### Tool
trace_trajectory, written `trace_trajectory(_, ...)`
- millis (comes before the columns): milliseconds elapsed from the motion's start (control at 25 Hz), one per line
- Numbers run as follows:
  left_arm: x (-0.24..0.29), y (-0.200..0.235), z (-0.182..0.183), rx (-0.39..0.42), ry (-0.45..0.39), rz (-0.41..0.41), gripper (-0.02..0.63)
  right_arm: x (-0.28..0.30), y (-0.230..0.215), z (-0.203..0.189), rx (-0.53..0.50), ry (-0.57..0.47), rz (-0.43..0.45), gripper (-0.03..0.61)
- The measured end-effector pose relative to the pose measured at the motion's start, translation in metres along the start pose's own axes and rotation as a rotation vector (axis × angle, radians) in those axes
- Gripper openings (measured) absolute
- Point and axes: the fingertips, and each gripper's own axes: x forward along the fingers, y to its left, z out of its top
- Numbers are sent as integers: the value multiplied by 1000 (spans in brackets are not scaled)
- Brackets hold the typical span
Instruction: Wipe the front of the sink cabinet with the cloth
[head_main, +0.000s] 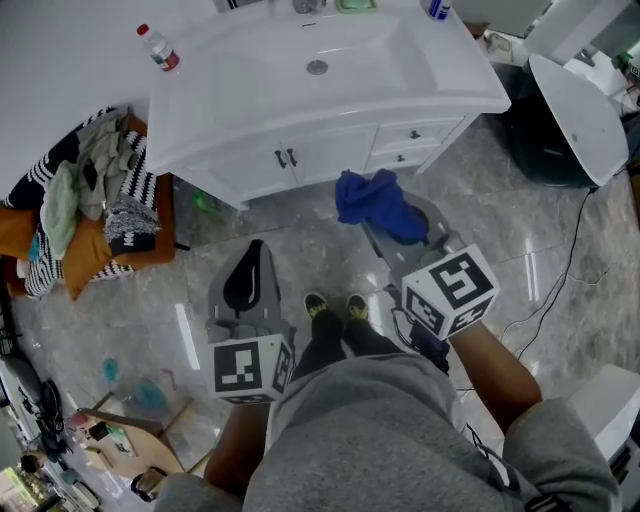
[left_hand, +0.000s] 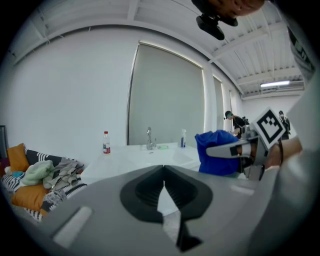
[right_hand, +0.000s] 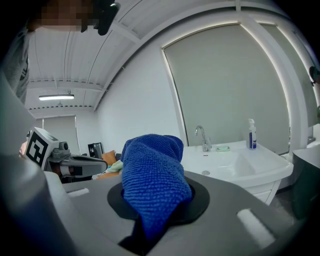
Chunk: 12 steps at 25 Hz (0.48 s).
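Note:
The white sink cabinet (head_main: 320, 155) stands ahead of me, its doors and drawers facing me. A blue cloth (head_main: 378, 205) hangs bunched from my right gripper (head_main: 388, 228), which is shut on it a short way in front of the cabinet's drawers, not touching them. In the right gripper view the cloth (right_hand: 152, 185) fills the jaws and hides the fingertips. My left gripper (head_main: 254, 252) is held lower and to the left over the floor, shut with nothing in it; in the left gripper view (left_hand: 163, 172) its jaws meet at the tip.
A water bottle (head_main: 158, 47) stands on the counter's left corner and a soap bottle (head_main: 437, 8) at the back right. A pile of clothes and cushions (head_main: 85, 200) lies left of the cabinet. A white fixture (head_main: 580, 115) and a floor cable (head_main: 560, 280) are at the right.

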Motion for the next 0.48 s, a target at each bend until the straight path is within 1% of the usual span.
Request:
trace_trajectory(280, -4, 30, -2, -9, -19, -12, 11, 15, 21, -5, 2, 19, -27, 72)
trace_trajectory(480, -2, 55, -8, -51, -28, -21, 11, 31, 26, -8, -4, 47, -58, 72)
